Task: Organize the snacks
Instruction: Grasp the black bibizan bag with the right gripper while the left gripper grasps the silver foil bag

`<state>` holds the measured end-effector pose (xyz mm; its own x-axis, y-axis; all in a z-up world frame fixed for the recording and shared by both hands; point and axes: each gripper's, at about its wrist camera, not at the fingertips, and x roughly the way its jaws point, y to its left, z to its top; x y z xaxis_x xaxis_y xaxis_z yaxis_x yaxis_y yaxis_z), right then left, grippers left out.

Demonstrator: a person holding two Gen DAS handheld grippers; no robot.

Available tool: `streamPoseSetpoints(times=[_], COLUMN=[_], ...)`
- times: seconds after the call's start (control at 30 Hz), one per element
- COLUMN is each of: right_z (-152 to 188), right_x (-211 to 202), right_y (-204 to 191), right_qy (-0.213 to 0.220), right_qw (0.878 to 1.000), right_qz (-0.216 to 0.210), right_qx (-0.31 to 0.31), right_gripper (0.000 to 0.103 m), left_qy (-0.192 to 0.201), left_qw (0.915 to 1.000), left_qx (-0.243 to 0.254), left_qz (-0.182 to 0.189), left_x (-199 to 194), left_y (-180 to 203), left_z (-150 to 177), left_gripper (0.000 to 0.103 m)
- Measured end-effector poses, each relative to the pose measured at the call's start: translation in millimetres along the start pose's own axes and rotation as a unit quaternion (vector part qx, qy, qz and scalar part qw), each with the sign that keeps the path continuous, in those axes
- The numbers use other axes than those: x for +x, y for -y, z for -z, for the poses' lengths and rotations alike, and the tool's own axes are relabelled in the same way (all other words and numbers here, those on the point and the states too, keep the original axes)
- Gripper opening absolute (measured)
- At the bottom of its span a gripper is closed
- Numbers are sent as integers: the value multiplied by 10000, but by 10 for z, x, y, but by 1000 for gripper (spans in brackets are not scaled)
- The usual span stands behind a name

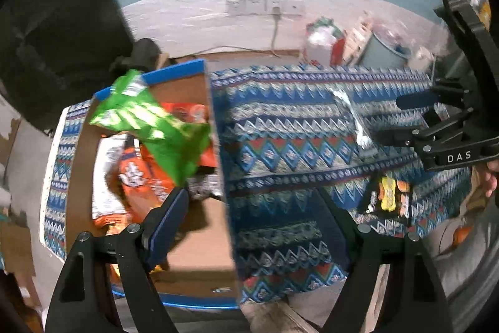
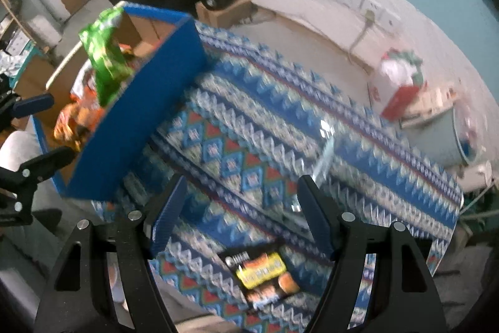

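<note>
- Since the blue box (image 1: pixel 174 242) sits at the left end of the patterned cloth (image 1: pixel 312 127), it serves as the collecting place, with orange packets (image 1: pixel 140 173) already lying inside.
- Over them, the green snack bag (image 1: pixel 149 120) tilts above the box, blurred; whether anything supports it, I cannot tell.
- Just below it, the left gripper (image 1: pixel 252 202) is released, jaws spread wide and grasping nothing.
- Further right, a silvery wrapper (image 1: pixel 352 117) lies alone mid-cloth.
- Near the cloth's front edge, 1 black-and-yellow packet (image 2: pixel 265 273) waits outside the box.
- Above that packet, the right gripper (image 2: pixel 240 198) hangs with jaws parted and empty, likely placed for picking it up.
</note>
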<state>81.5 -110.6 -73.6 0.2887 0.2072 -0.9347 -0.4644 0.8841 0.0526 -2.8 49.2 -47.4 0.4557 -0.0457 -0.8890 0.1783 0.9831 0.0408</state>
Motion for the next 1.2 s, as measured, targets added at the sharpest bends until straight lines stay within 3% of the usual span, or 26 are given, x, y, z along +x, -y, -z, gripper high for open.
streamPoseSetpoints(times=[0.37, 0.67, 0.87, 1.2], right_z=[633, 1025, 1142, 1093], right_x=[331, 703, 911, 1191], right_y=[289, 271, 229, 195], right_qy=[-586, -1007, -1232, -1454], right_qw=[9981, 9939, 9908, 9873], right_qz=[-158, -351, -220, -220], right_qx=[38, -276, -523, -599], right_gripper=[74, 74, 74, 74], left_qy=[-491, -844, -1110, -1392], left_qw=[9959, 9913, 9859, 9828], left_qx=[760, 1009, 1246, 1205], left_qz=[-89, 69, 102, 105], left_x=[424, 802, 1030, 1221], left_y=[508, 708, 815, 798], left_z=[240, 356, 438, 471], left_gripper=[82, 82, 82, 82])
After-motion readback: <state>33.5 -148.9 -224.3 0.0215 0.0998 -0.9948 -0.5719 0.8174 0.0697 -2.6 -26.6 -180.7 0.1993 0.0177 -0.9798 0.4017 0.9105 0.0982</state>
